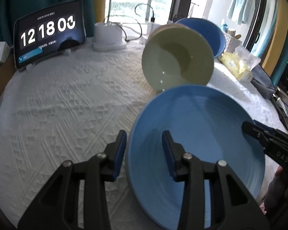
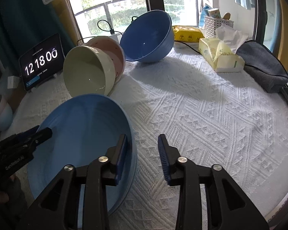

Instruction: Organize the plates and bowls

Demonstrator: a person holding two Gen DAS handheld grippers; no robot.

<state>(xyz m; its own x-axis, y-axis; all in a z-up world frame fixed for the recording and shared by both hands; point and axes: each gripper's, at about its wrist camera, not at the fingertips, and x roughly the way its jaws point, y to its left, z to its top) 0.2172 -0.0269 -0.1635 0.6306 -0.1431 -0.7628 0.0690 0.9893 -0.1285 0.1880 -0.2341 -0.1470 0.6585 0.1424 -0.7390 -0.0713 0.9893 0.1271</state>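
Two black grippers with blue pads straddle opposite sides of a blue plate's [image 1: 201, 134] rim, which lies nearest the cameras on a white textured cloth [image 1: 67, 105]. On the left gripper's [image 1: 144, 151] body, seen from the right wrist, pale lettering reads roughly "GenRobot.AI"; the right gripper [image 2: 143, 153], seen from the left wrist, shows "DAS". Farther back a tablet [image 1: 48, 34] on a stand displays a flip clock reading 12 18 00, with small text too fine to read. A cream bowl [image 2: 88, 72] lies tipped on its side, nested in a pink bowl [image 2: 113, 49], and a large blue bowl [image 2: 149, 36] leans beside them. A yellow tissue box [image 2: 220, 55], a yellow wipes pack [image 2: 188, 32], a white basket [image 2: 217, 23] and a grey pouch [image 2: 263, 67] line the far right edge. Beyond stand a window, balcony railing and teal curtains. Each gripper's jaws are partly spread with the plate's rim between the pads; whether they press on it cannot be told.
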